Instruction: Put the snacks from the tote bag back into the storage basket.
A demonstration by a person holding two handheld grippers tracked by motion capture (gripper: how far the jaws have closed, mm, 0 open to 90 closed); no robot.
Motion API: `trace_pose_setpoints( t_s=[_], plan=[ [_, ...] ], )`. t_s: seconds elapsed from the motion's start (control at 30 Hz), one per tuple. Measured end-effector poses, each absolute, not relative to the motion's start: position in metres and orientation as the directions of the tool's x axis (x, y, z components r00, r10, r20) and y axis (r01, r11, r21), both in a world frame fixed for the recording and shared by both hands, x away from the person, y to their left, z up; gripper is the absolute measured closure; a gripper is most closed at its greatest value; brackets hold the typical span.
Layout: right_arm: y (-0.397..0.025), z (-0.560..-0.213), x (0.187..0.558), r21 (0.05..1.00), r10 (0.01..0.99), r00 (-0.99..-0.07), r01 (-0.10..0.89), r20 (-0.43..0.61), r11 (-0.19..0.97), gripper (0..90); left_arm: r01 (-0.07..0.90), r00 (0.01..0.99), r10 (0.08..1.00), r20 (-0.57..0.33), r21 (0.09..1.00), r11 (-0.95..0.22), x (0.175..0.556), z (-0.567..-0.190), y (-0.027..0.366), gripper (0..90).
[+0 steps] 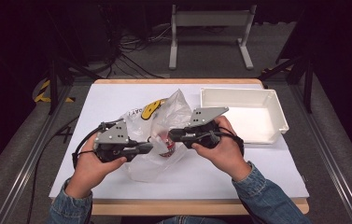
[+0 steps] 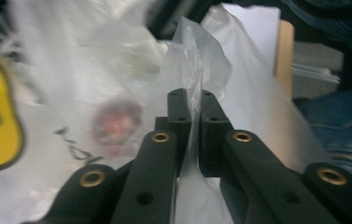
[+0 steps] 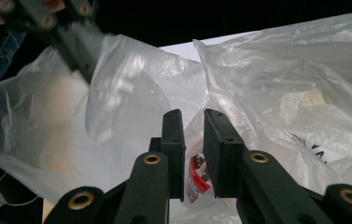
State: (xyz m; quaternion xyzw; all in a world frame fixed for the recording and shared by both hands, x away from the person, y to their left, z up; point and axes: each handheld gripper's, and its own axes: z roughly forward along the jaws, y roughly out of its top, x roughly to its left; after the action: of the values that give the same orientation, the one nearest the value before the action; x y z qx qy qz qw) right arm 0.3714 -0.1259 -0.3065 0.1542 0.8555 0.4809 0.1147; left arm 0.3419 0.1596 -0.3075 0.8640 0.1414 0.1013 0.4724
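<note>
Clear plastic bag lies crumpled on the white desk, left of a white tray; left tool is clenched on a fold of its film; right tool, jaws slightly parted, has film between them, grip uncertain; a red-and-white tub sits inside the bag.

Denim sleeves, black jaws — brass screws
</note>
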Motion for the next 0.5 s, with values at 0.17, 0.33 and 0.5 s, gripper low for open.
trace_pose_setpoints(
  t_s=[0.17,0.33,0.5],
  plan=[
    [-0.127,-0.31,0.374,0.85,0.39,-0.92,0.168,-0.047,0.499,77.3,0.185,0.882,0.468,0.047,0.88,-0.437,0.347,-0.305,0.177,89.5],
    [-0.129,-0.313,0.376,0.843,0.41,-0.91,0.174,-0.06,0.509,75.8,0.19,0.812,0.574,0.103,0.884,-0.426,0.349,-0.304,0.188,89.6],
    [-0.13,-0.32,0.382,0.824,0.438,-0.895,0.185,-0.083,0.535,71.4,0.255,0.709,0.693,0.129,0.869,-0.423,0.356,-0.307,0.205,89.3]
  ],
)
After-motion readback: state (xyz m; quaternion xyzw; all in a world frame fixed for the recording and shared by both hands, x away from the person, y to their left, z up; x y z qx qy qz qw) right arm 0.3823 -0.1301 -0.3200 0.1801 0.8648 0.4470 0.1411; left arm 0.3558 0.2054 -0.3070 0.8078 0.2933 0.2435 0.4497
